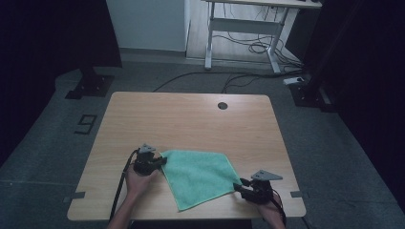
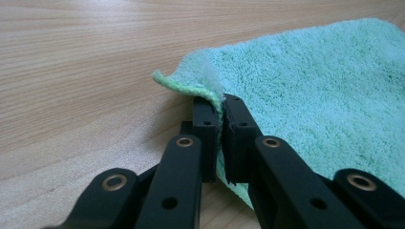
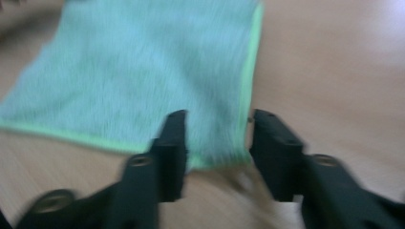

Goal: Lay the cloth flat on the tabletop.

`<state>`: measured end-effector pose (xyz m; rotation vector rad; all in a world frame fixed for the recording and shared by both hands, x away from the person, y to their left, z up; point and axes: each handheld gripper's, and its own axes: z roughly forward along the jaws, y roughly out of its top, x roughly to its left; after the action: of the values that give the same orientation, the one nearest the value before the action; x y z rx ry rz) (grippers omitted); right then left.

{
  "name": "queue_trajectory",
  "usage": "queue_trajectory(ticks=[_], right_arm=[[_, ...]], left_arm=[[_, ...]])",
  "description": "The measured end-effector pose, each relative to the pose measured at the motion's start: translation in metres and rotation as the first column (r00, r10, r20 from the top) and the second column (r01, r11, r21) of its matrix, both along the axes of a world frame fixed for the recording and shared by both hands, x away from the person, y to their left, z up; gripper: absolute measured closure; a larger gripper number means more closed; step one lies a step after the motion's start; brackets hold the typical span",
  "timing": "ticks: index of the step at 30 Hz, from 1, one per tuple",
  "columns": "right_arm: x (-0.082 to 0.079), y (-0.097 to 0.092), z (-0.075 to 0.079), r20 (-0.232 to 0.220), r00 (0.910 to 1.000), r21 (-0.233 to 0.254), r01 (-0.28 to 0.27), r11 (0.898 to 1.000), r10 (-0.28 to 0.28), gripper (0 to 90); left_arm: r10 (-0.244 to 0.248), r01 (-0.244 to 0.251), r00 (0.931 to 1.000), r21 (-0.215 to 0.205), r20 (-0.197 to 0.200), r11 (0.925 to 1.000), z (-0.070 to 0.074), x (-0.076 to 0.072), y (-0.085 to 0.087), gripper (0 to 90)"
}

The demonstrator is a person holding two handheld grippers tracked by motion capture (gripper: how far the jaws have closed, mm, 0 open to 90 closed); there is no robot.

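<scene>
Green cloth (image 1: 199,175), one single piece of terry with a lighter hemmed edge, is lying spread flat on the near half of the wooden table (image 1: 191,119), turned so that its corners are pointing like a diamond. One person's two forearms are coming in from the near edge, each hand carrying one gripper, so two grippers in all. The left gripper (image 1: 161,162) is sitting low at the cloth's left corner, its hand wrapped around the body behind it; in the left gripper view its two black jaws are standing pressed together with the curled hem (image 2: 210,95) of that corner pinched between them. The right gripper (image 1: 240,185) is lying low at the cloth's right corner, pointing leftward toward it. In the blurred right gripper view its jaws are standing apart, straddling the cloth's corner (image 3: 217,143) with the pads not pressing on it. One round dark grommet (image 1: 222,105) is sitting in the tabletop near the far edge.
</scene>
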<state>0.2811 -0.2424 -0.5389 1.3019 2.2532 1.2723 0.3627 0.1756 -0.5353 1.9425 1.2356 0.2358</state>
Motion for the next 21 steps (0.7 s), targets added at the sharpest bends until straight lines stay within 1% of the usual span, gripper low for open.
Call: queue_trajectory(ticks=[1, 3, 5, 7, 11, 13, 15, 18, 21], right_arm=[[0.0, -0.003, 0.004, 0.026, 0.9995, 0.019, 0.015, 1.0, -0.015, 49.6], [0.003, -0.008, 0.011, 0.069, 0.9963, 0.048, 0.048, 0.998, -0.052, 48.8], [0.011, -0.011, 0.018, 0.094, 0.9933, 0.055, 0.063, 0.997, -0.068, 48.5], [0.023, -0.008, 0.023, 0.106, 0.992, 0.041, 0.065, 0.997, -0.069, 48.5], [0.059, 0.008, 0.024, 0.095, 0.9944, 0.02, 0.044, 0.999, -0.045, 48.0], [0.077, 0.02, 0.022, 0.083, 0.9957, 0.007, 0.041, 0.999, -0.041, 46.4], [0.094, 0.033, 0.019, 0.067, 0.9973, 0.003, 0.031, 1.0, -0.031, 45.3], [0.113, 0.051, 0.015, 0.06, 0.9982, -0.008, 0.007, 1.0, -0.006, 44.4], [0.125, 0.068, 0.011, 0.046, 0.9986, -0.032, -0.025, 0.999, 0.026, 44.0]], left_arm=[[-0.001, 0.001, 1.0, 0.001, -0.001, 1.0, 0.0, 0.0, 0.0, 84.9], [0.002, -0.002, 1.0, 0.001, 0.0, 1.0, 0.0, 0.0, 0.001, 84.9], [0.002, -0.002, 1.0, 0.001, 0.002, 1.0, 0.0, 0.001, 0.002, 84.9], [0.003, -0.003, 1.0, 0.001, 0.001, 1.0, 0.0, 0.001, 0.002, 84.9], [0.001, -0.001, 1.0, 0.002, 0.002, 1.0, -0.001, 0.001, 0.0, 84.9], [0.0, 0.0, 1.0, 0.001, 0.004, 1.0, -0.001, 0.001, 0.0, 85.1], [0.0, 0.0, 1.0, 0.001, 0.002, 1.0, -0.002, 0.002, 0.0, 85.4], [-0.003, 0.003, 1.0, 0.009, -0.005, 1.0, -0.003, 0.003, 0.002, 85.6], [-0.004, 0.004, 1.0, 0.013, -0.004, 0.9999, -0.003, 0.003, 0.001, 85.6]])
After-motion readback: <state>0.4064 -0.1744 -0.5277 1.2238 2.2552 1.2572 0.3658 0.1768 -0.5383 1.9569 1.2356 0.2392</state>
